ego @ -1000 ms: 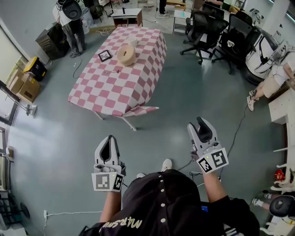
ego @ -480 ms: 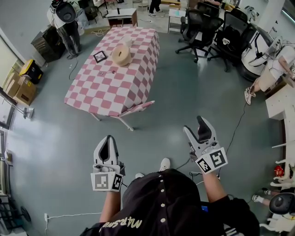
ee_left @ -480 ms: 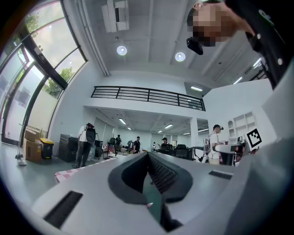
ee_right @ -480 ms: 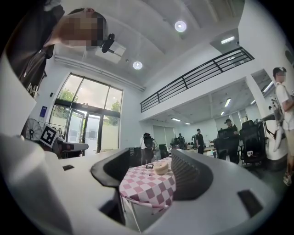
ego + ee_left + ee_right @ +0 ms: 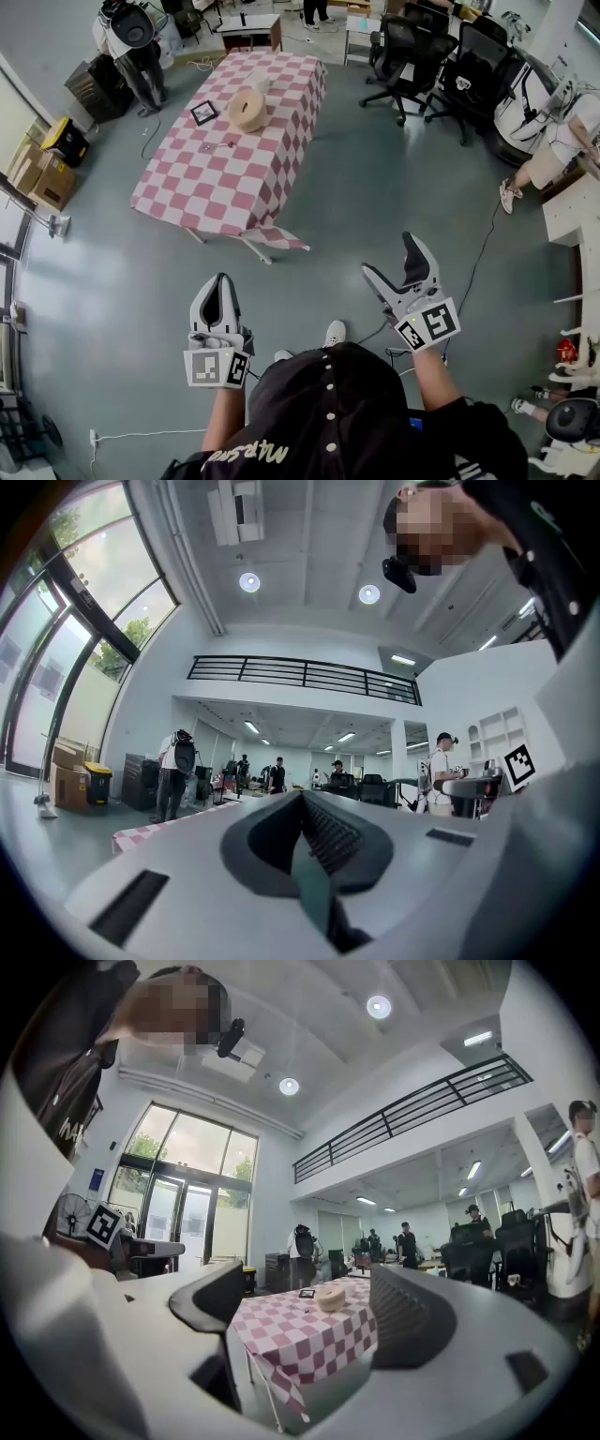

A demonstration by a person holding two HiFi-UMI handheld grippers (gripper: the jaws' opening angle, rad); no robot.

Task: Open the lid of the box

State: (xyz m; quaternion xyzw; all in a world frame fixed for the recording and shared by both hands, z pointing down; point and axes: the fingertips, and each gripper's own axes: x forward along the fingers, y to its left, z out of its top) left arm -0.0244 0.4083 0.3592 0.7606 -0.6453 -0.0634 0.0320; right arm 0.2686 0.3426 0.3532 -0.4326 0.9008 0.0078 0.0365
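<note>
A round tan box (image 5: 247, 110) with its lid on stands on a table (image 5: 225, 178) draped in a red-and-white checked cloth, far ahead of me across the floor. Both grippers are held low in front of my body, well short of the table. My left gripper (image 5: 217, 284) is shut with nothing in it; its pads (image 5: 319, 832) meet in the left gripper view. The jaws of my right gripper (image 5: 392, 258) are opening and stand wide with nothing between them. In the right gripper view, this gripper (image 5: 307, 1277) frames the distant box (image 5: 329, 1298) and the table (image 5: 300, 1335).
A small black-framed marker card (image 5: 204, 113) lies on the table beside the box. A person with a backpack (image 5: 134, 42) stands at the far left, office chairs (image 5: 412, 52) at the far right, cardboard boxes (image 5: 47, 169) at the left wall. Cables trail on the floor (image 5: 483, 253).
My right gripper's jaws have spread from nearly closed to wide apart. The left gripper has stayed shut and in place. The table has drifted slightly in the head view.
</note>
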